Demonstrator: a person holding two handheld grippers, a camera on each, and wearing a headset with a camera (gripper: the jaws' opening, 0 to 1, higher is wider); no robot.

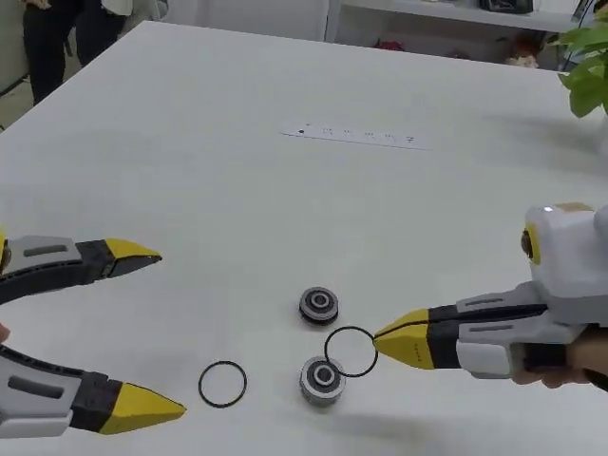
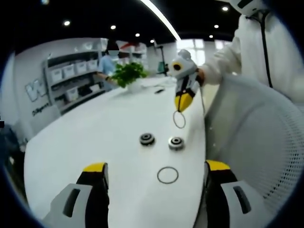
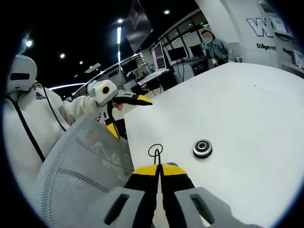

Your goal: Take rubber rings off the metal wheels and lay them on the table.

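Note:
Two metal wheels [image 1: 318, 305] [image 1: 321, 378] sit near the front of the white table [image 1: 285, 209]. My right gripper [image 1: 380, 340] comes in from the right, shut on a black rubber ring [image 1: 350, 351] that hangs between the wheels. The right gripper view shows the ring [image 3: 155, 151] pinched at its tips [image 3: 159, 167], with one wheel [image 3: 203, 148] beyond. A second ring [image 1: 223, 384] lies flat on the table, left of the near wheel. My left gripper [image 1: 142, 331] stands open to the left with nothing between its fingers; that loose ring [image 2: 167, 175] lies just ahead of it.
A white printed strip [image 1: 351, 135] lies mid-table farther back. A green plant [image 1: 584, 66] stands at the far right edge. A person [image 1: 57, 38] stands beyond the far left corner. A white mesh chair [image 2: 251, 133] is beside the table's near edge.

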